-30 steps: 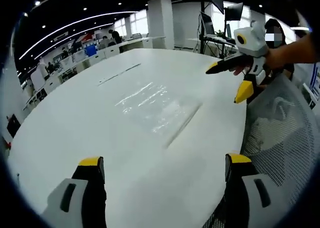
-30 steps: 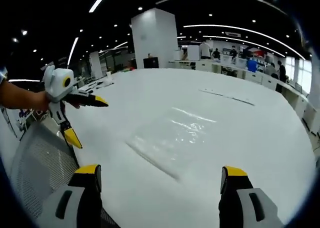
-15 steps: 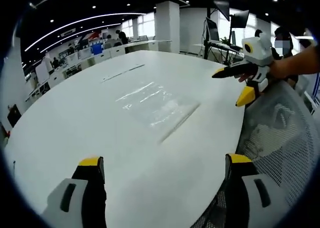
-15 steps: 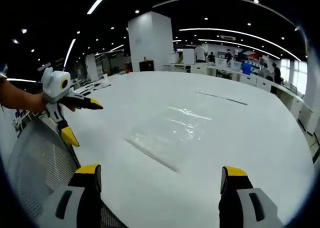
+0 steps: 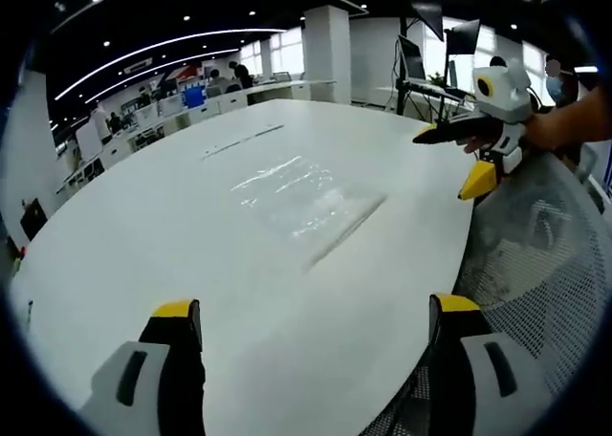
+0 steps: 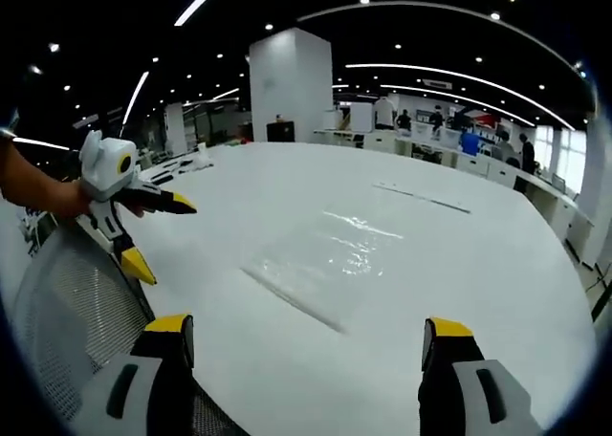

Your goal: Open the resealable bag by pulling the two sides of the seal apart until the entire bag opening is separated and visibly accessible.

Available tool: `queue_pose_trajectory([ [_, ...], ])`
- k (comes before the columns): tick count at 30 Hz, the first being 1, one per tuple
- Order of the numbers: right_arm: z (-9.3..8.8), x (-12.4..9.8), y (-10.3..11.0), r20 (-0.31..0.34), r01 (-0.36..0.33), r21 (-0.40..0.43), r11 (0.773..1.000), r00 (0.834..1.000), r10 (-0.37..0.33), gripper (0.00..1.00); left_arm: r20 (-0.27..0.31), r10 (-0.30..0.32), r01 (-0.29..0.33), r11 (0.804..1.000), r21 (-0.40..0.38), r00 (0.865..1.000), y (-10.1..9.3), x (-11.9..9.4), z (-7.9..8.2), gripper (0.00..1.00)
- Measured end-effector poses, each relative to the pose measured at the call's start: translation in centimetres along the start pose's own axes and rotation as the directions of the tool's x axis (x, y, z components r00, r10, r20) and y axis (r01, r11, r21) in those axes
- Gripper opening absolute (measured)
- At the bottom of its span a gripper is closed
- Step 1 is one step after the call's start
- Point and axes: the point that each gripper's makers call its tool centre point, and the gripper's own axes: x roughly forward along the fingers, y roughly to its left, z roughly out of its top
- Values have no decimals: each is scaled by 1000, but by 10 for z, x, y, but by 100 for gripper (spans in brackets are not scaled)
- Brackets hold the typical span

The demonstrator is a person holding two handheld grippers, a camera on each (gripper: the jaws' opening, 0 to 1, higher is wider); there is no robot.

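Bag: the clear resealable bag point(image 5: 304, 204) lies flat on the white table point(image 5: 172, 235), well ahead of both jaw pairs (untouched).
Left gripper point(image 5: 311, 323): jaws wide apart, empty.
Right gripper point(image 6: 304, 333): jaws apart, empty, hovering at the table edge.

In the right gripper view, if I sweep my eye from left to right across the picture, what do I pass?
A person's hand → the left gripper it holds, jaws apart, above a mesh chair back → the clear resealable bag lying flat on the white table.
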Motion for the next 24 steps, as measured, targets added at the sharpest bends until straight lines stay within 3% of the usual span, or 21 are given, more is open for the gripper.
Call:
queue_pose_trajectory([
  [6,-9,1,-3,-17,11,18,1000,1000,-11,100,8,-6,6,1000,-3,1000,-4,1,-3,97],
  [15,-10,0,-4,-15,23,19,1000,1000,-22,100,-8,3,-3,999,32,1000,-3,0,-9,94],
  [24,-12,1,-3,-23,21,9,1000,1000,-20,100,1,6,-6,1000,10,1000,-1,-1,-8,92],
])
